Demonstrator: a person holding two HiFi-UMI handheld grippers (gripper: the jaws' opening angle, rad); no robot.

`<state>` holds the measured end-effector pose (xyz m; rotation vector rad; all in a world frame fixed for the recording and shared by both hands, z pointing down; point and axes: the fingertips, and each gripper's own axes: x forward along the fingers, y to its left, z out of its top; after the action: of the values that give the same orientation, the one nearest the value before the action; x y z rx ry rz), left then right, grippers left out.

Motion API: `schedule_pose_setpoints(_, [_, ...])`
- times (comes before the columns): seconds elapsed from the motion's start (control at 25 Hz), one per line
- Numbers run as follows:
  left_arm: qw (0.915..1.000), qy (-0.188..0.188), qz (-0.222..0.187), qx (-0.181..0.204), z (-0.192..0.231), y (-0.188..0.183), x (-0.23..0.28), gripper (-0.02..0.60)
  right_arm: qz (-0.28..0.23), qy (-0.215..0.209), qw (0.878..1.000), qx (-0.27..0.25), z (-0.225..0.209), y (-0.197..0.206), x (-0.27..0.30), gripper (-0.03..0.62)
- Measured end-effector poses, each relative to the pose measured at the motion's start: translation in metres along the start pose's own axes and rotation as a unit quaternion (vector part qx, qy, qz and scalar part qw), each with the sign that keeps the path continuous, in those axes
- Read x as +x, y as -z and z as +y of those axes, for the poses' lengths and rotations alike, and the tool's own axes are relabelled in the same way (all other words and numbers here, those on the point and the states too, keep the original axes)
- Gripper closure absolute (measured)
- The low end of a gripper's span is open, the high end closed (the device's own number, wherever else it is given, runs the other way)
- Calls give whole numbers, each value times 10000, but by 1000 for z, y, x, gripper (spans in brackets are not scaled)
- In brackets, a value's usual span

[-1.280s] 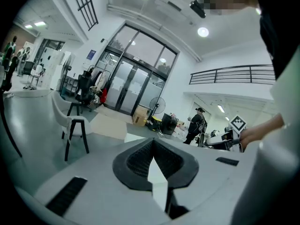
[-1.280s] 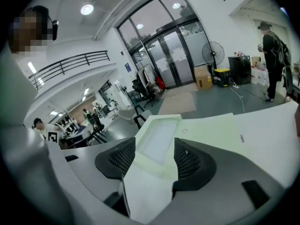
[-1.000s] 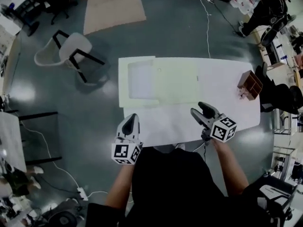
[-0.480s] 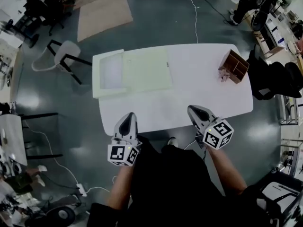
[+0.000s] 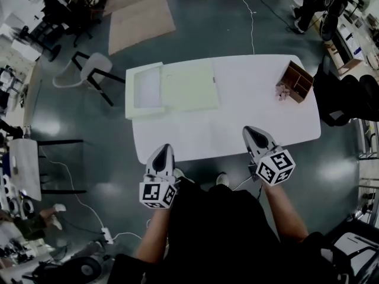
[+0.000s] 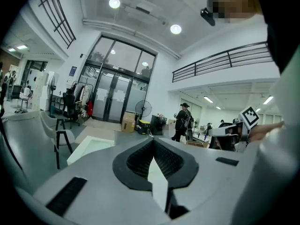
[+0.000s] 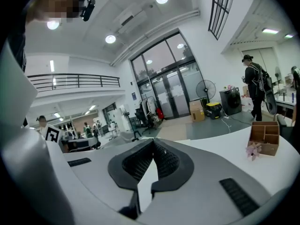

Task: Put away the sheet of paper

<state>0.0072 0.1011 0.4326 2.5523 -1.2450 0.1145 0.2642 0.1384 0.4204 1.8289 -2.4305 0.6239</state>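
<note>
left gripper [image 5: 164, 150], right gripper [image 5: 250, 132]: jaws closed on nothing, held at the table [image 5: 249, 108] edge, likely finished. paper [image 5: 188, 86]: flat against white tray [image 5: 131, 93], seemingly stowed.

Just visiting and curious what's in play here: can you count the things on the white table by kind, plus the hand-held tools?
open cream case: 1
wooden organiser box: 1
small pink thing: 1
Grippers: 2 (left gripper, right gripper)
Total: 5

White table [image 5: 237, 129], cream folder [image 5: 189, 87] left, wooden box [image 5: 294, 81] right
</note>
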Motion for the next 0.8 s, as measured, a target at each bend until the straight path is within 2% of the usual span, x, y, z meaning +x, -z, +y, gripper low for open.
schedule_pose_setpoints(0.08, [10000,44,21,15,-3,2,-4,578,-84,90,9999,63,2,-4,-3,595])
schedule_pose_setpoints(0.2, [9999,-25,-23,-165,-1,1,-6,578,-193,112,9997,29,6,-9,-2,595])
schedule_pose_setpoints(0.44, [9988,-108,-291,-365,-11,3,-3,578,-244,-76,9993,-279,6,-12,-9,595])
schedule_pose_setpoints(0.56, [9992,-239,-292,-115,-19,9,-7,578,-155,-147,9991,-379,4,-6,-15,595])
schedule_pose_setpoints(0.8, [9996,-249,-141,-74,-43,30,-12,578,-8,-262,9995,-167,-1,14,-24,595])
